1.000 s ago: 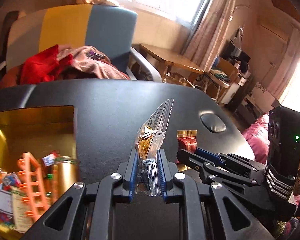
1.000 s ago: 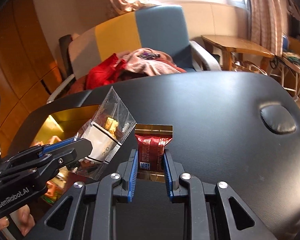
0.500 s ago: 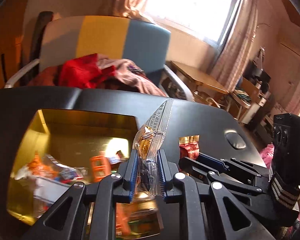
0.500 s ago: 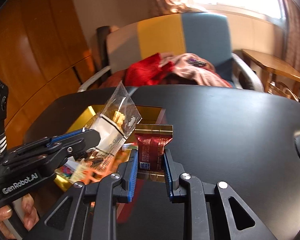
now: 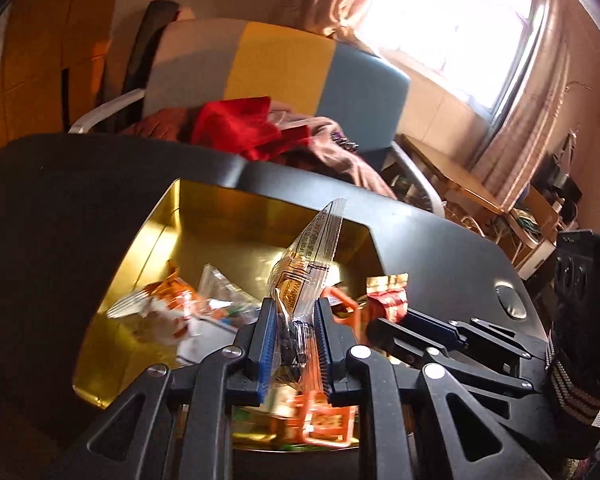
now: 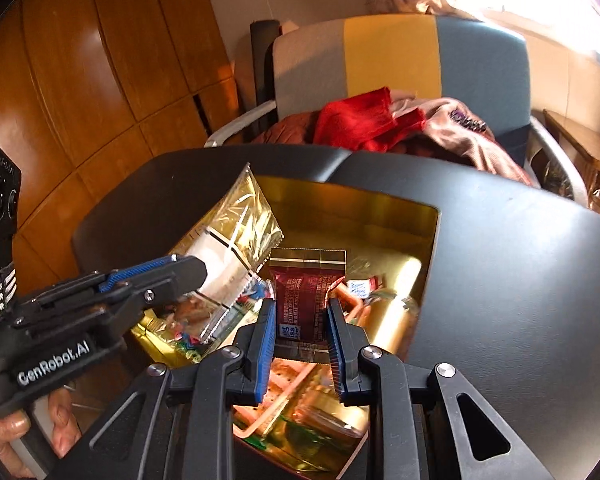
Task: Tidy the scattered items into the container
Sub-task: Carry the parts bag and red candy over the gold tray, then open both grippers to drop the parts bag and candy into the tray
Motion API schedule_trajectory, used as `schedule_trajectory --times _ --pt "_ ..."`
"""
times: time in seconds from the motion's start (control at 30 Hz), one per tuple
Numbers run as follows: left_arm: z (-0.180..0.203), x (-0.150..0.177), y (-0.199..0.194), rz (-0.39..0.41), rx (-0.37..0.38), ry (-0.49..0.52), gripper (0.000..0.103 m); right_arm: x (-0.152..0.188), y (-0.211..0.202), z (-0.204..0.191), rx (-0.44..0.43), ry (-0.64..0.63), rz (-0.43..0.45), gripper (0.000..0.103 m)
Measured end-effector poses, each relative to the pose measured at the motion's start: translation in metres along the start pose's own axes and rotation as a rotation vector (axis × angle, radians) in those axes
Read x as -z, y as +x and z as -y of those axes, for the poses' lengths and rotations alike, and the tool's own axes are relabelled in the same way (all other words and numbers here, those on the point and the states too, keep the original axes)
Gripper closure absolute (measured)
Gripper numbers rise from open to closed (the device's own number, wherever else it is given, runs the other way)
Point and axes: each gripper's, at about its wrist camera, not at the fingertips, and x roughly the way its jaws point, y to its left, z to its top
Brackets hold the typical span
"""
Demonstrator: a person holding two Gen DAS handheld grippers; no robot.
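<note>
My left gripper [image 5: 293, 316] is shut on a clear snack packet [image 5: 308, 264] and holds it over the gold container [image 5: 220, 208]. The packet also shows in the right wrist view [image 6: 236, 240], with the left gripper [image 6: 188, 272] at the left. My right gripper [image 6: 301, 320] is shut on a dark red snack packet [image 6: 306, 296] over the gold container [image 6: 380, 212]. That red packet shows in the left wrist view [image 5: 390, 302], with the right gripper [image 5: 384, 326] beside mine. Several packets and an orange plastic piece [image 5: 320, 416] lie inside the container.
The container sits on a black table [image 5: 60, 208] [image 6: 520, 280]. Behind it stands a grey, yellow and blue chair [image 6: 400, 56] with red and brown clothes [image 6: 364, 124]. A wooden wall [image 6: 80, 80] is at the left. A wooden side table [image 5: 452, 172] is at the right.
Both grippers have moved left from over the bare black table to over the gold container, each still holding its packet.
</note>
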Motion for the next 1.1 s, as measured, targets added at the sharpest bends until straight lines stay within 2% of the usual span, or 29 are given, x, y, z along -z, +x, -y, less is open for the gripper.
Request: schedule_trajectory --times 0.27,0.43,0.7,0.73,0.97,1.0,1.1 --pt "-0.014 0.007 0.000 -0.001 -0.016 -0.029 0.082 0.007 0.016 -0.003 -0.024 0.007 -0.047 0.078" --pt "-0.014 0.007 -0.003 0.004 -0.032 -0.023 0.077 0.008 0.020 -0.004 -0.036 0.016 -0.060 0.076" --pt "-0.021 0.015 -0.005 -0.010 -0.046 -0.042 0.072 0.008 0.019 -0.004 -0.029 0.015 -0.053 0.075" --pt "-0.022 0.016 -0.005 -0.010 -0.048 -0.043 0.070 0.000 0.027 -0.008 -0.018 0.022 -0.054 0.075" --pt "-0.031 0.021 -0.021 0.025 -0.106 -0.067 0.058 0.006 0.015 -0.011 -0.005 0.026 -0.031 0.075" --pt "-0.032 0.021 -0.024 0.028 -0.116 -0.069 0.052 0.007 0.013 -0.011 -0.002 0.025 -0.025 0.075" --pt "-0.033 0.024 -0.030 0.033 -0.142 -0.067 0.048 0.008 0.003 -0.014 0.008 0.028 -0.005 0.071"
